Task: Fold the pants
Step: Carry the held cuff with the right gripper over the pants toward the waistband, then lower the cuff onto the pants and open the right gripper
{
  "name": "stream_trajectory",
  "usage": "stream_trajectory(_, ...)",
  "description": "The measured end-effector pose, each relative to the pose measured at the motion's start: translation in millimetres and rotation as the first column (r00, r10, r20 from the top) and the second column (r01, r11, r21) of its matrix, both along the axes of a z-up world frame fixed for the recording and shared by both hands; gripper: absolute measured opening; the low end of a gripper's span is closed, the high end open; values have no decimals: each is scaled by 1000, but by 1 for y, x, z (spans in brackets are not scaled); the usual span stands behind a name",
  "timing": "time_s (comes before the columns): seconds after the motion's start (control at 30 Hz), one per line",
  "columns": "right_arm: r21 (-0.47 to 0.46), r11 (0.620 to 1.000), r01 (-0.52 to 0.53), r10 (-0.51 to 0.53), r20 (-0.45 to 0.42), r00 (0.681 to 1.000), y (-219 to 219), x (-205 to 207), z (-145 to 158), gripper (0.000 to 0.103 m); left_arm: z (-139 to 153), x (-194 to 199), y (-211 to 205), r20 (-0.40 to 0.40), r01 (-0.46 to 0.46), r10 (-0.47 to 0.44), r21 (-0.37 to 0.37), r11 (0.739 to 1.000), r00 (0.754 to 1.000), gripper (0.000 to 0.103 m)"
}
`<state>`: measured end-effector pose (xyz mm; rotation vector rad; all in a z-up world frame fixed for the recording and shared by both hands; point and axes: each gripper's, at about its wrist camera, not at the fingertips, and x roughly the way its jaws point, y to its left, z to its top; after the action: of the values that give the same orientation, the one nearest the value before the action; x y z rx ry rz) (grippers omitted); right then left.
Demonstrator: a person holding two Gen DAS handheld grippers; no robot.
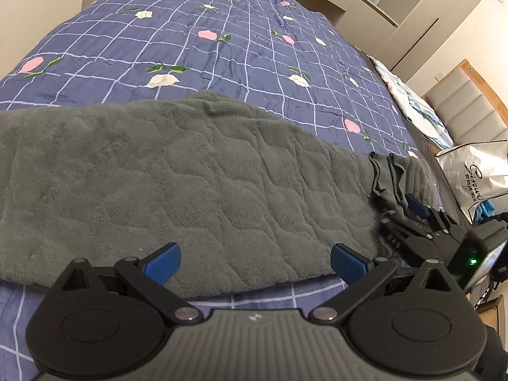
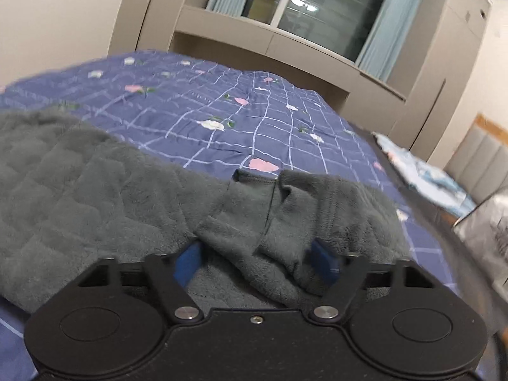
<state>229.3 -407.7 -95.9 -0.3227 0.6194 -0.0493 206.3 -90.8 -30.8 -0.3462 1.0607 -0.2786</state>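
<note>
Grey fleece pants [image 1: 190, 184] lie flat across the blue checked bedspread [image 1: 190, 41]. My left gripper [image 1: 255, 263] is open, its blue pads just above the pants' near edge, holding nothing. My right gripper [image 1: 409, 212] shows at the right of the left wrist view, at the pants' bunched waistband end [image 1: 387, 174]. In the right wrist view the pants [image 2: 95, 197] fill the lower left, and the right gripper [image 2: 258, 262] stands wide with a raised fold of the waistband [image 2: 279, 222] between its blue pads; the pads do not pinch it.
The bed runs away from me toward a window wall with grey cabinets [image 2: 285, 41]. A light blue patterned cloth [image 1: 419, 108] lies along the bed's right side. A silver shopping bag [image 1: 476, 174] and a padded headboard [image 1: 466, 108] stand at the right.
</note>
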Motion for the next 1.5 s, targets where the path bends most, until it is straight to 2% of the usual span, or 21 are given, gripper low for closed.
stream_trajectory(0.03, 19, 1000, 11, -11, 8, 1000, -4, -1, 2, 41, 0, 1, 1, -2, -4, 4, -2, 1000, 1000, 102)
stream_trajectory(0.07, 98, 995, 33, -35, 22, 999, -18, -4, 10, 33, 0, 1, 1, -3, -7, 7, -5, 1000, 1000, 102)
stream_trajectory(0.1, 98, 995, 33, -35, 22, 999, -18, -4, 10, 28, 0, 1, 2, -5, -10, 10, -9, 1000, 1000, 102)
stream_trajectory(0.2, 250, 966, 60, -65, 11, 998, -42, -5, 19, 15, 0, 0, 1, -7, -12, 12, -17, 1000, 1000, 102)
stream_trajectory(0.4, 340, 939, 46, -58, 23, 998, -43, -15, 44, 12, 8, -4, 3, 18, -8, 8, -41, 999, 1000, 102)
stream_trajectory(0.47, 338, 941, 22, -39, 45, 998, -35, -24, 57, 12, 12, -6, 5, 30, -14, 16, -59, 998, 999, 102)
stream_trajectory(0.6, 364, 929, -63, 46, 55, 997, 1, -42, 84, 12, 15, -10, 12, 43, -31, 36, -113, 993, 998, 102)
stream_trajectory(0.73, 366, 923, -119, 120, 18, 993, 40, -48, 77, 12, 12, -13, 22, 45, -54, 63, -188, 981, 997, 102)
stream_trajectory(0.83, 333, 935, -124, 142, -30, 989, 57, -44, 60, 15, 6, -11, 26, 17, -74, 79, -190, 979, 997, 102)
stream_trajectory(0.9, 320, 941, -111, 151, -101, 983, 66, -38, 33, 23, 5, -11, 29, 15, -82, 87, -181, 980, 996, 102)
stream_trajectory(0.93, 323, 939, -116, 156, -100, 983, 66, -40, 30, 25, 5, -10, 30, 16, -86, 90, -176, 981, 996, 102)
stream_trajectory(0.97, 323, 939, -116, 156, -100, 983, 66, -40, 30, 31, 4, -9, 31, 18, -87, 92, -172, 981, 996, 102)
stream_trajectory(1.0, 342, 931, -127, 166, -89, 982, 65, -43, 30, 41, 3, -8, 31, 17, -90, 94, -169, 981, 995, 102)
stream_trajectory(1.07, 421, 889, -180, 217, -41, 975, 59, -51, 40, 59, 1, -4, 31, 13, -94, 98, -169, 981, 995, 102)
stream_trajectory(1.23, 433, 880, -196, 211, 14, 977, 54, -54, 53, 61, -8, 2, 21, 5, -88, 90, -149, 985, 996, 102)
stream_trajectory(1.27, 429, 884, -186, 198, 16, 980, 52, -53, 52, 57, -9, 2, 18, 8, -87, 89, -136, 987, 996, 102)
stream_trajectory(1.33, 335, 934, -123, 142, -34, 989, 58, -43, 41, 46, -10, 2, 13, 13, -90, 92, -113, 989, 996, 102)
stream_trajectory(1.37, 335, 934, -123, 142, -34, 989, 58, -43, 41, 34, -11, 2, 11, 15, -89, 91, -108, 990, 996, 102)
stream_trajectory(1.43, 240, 962, -131, 147, -52, 988, 66, -40, 27, 26, -11, 2, 8, 15, -80, 82, -107, 991, 997, 102)
stream_trajectory(1.47, 245, 960, -138, 155, -54, 986, 68, -41, 26, 15, -12, 3, 8, 14, -75, 77, -110, 991, 997, 102)
stream_trajectory(1.5, 245, 960, -138, 155, -54, 986, 68, -41, 26, 14, -12, 3, 7, 15, -72, 74, -115, 991, 997, 102)
